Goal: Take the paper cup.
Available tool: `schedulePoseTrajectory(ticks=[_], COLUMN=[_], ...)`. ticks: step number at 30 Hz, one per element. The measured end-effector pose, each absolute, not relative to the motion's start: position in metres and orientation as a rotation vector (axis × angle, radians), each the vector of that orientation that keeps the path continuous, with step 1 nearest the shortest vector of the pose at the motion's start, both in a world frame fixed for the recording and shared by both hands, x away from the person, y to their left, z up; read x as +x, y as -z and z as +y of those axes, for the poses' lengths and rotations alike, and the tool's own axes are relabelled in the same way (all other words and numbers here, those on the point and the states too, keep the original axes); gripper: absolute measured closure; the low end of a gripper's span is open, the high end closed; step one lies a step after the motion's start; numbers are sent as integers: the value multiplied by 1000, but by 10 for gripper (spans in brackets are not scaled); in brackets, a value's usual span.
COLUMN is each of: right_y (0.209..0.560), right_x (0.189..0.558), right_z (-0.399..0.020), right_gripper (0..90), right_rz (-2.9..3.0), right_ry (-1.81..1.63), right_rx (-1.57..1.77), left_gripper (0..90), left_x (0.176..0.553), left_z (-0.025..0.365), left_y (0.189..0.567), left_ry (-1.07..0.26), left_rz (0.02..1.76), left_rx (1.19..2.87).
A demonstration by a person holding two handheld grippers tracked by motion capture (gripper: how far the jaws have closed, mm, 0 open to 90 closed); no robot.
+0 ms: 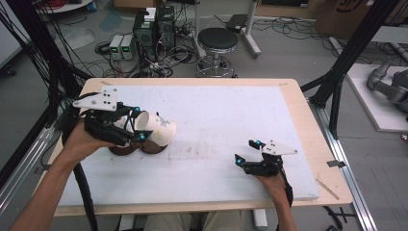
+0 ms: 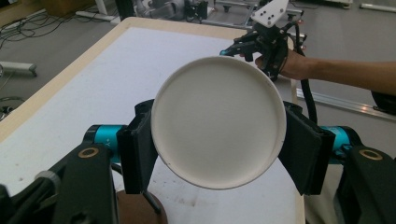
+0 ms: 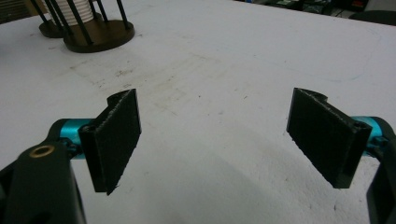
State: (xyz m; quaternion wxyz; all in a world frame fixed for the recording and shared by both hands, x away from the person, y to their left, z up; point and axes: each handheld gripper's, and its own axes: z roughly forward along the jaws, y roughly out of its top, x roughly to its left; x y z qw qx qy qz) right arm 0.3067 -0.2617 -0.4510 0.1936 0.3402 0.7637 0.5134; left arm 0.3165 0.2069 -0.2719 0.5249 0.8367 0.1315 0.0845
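On the left side of the white tabletop [image 1: 216, 115], the left gripper [image 1: 129, 126] holds a white paper cup [image 1: 156, 128] tipped on its side, its jaws pressed against the cup's opposite walls near the base. From the left gripper view the cup's round bottom [image 2: 218, 122] faces the camera, clamped between the two black pads. Just below the cup stand two dark brown round bases [image 1: 139, 149], close together on the tabletop; from the right gripper view they show thin black upright rods, and one holds a white ribbed stack [image 3: 84, 9], partly cut off by the frame edge. Toward the near right edge of the tabletop, the right gripper [image 1: 250, 153] rests low in the person's hand, well apart from the cup, its jaws spread wide with nothing between them but bare, lightly smudged surface.
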Motion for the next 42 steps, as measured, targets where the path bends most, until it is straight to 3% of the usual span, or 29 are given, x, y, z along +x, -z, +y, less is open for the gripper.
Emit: schedulePoseTrajectory(ticks=[24, 42], right_y=[451, 451], right_x=[309, 309], right_z=[-262, -262], right_gripper=[180, 180], right_rz=[2160, 2158], right_ry=[-1448, -1442], right_rx=[986, 985], left_gripper=[352, 351], left_x=[304, 303], left_z=[196, 199], left_y=[321, 351], left_ry=[-175, -138], left_rz=[299, 299], left_rx=[1837, 1807])
